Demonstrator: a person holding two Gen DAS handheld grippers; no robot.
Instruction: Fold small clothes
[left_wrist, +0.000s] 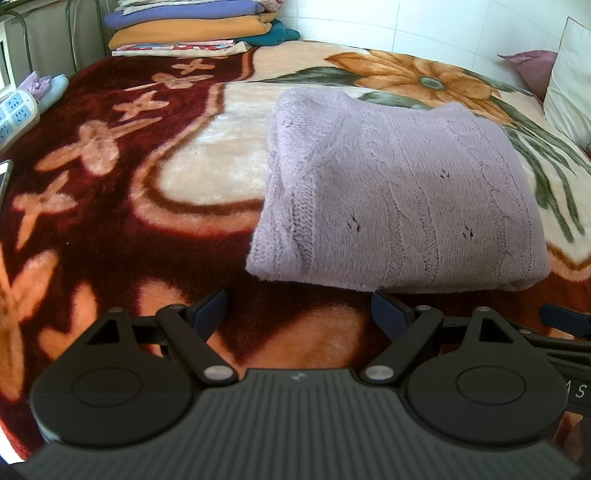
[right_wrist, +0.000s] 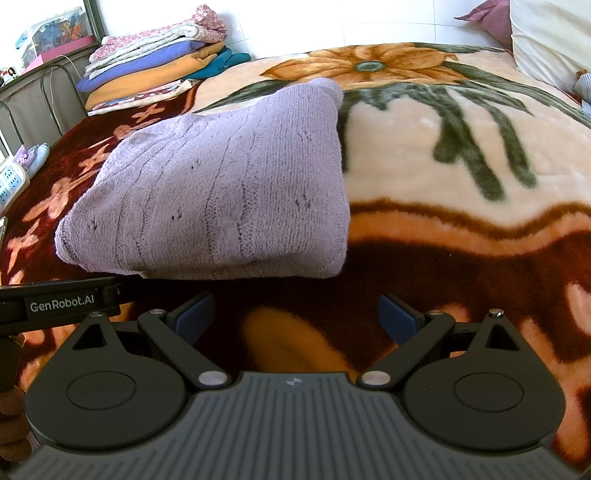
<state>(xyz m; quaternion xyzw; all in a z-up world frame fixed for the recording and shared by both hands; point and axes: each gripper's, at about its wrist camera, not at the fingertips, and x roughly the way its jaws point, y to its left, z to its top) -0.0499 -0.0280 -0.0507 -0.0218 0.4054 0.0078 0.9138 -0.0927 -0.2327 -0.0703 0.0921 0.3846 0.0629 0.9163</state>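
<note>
Left wrist view shows the lilac knitted sweater (left_wrist: 399, 195) lying folded into a neat block on the floral plush blanket (left_wrist: 110, 221), just ahead of the left gripper (left_wrist: 299, 306), whose jaws stand spread and empty. The right gripper (right_wrist: 297, 314) is likewise spread wide, holding nothing. The fold looks finished, though the far edge is hard to judge; best to slide both grippers under the near edge evenly before lifting it toward the stack of folded linens (right_wrist: 155, 59).
</note>
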